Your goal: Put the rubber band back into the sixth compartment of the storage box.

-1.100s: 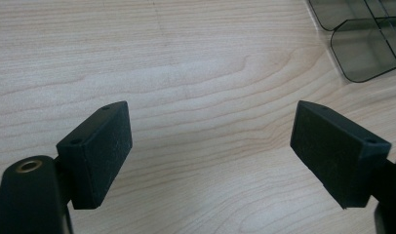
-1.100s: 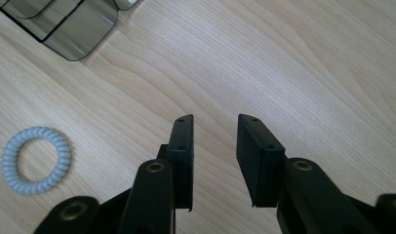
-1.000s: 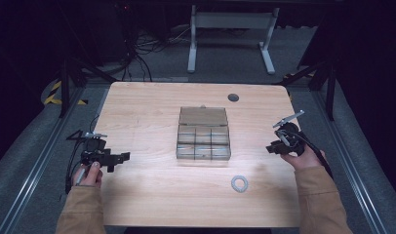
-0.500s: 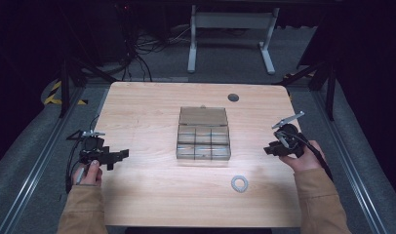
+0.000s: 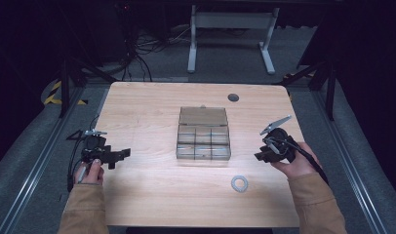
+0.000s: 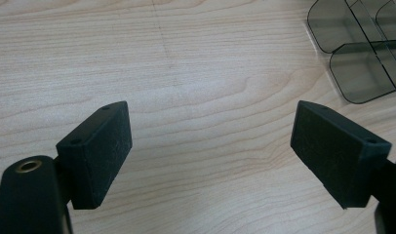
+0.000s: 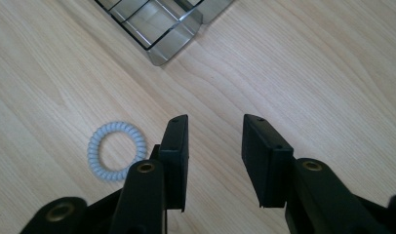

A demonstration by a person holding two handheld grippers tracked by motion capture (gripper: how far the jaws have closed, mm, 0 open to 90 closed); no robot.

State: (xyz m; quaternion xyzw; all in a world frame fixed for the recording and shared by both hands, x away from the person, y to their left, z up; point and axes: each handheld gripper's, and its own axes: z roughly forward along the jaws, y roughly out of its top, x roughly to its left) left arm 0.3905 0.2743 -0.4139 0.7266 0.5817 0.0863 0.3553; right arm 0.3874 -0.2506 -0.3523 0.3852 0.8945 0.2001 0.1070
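A pale wooden desk (image 5: 152, 195) carries a clear box (image 5: 204, 132) near its middle, its lid laid back toward the far edge and its dividers forming small compartments. A white coil ring (image 5: 240, 184) lies flat on the desk, nearer the person than the box and off its right front corner, well apart from it.

The right claw (image 5: 259, 156) hovers at the right side of the desk, level with the box's front edge, held in the person's right hand (image 5: 296, 163) and pointing toward the box. Its jaws have just been opening and now stand moderately spread with nothing but bare wood between them. In the right gripper view the ring (image 7: 117, 151) sits just beside the outer face of the left jaw, partly hidden behind it, not between the pads; whether it touches the jaw cannot be told. A corner of the box (image 7: 159, 29) shows beyond the right claw (image 7: 213, 146).

The left claw (image 5: 122, 155) rests at the left side of the desk in the left hand (image 5: 90, 170), pointing toward the box and well apart from it. In the left gripper view the left claw (image 6: 210, 146) is spread wide, with only wood grain between the jaws and a rounded corner of the box (image 6: 362, 73) at the upper right.
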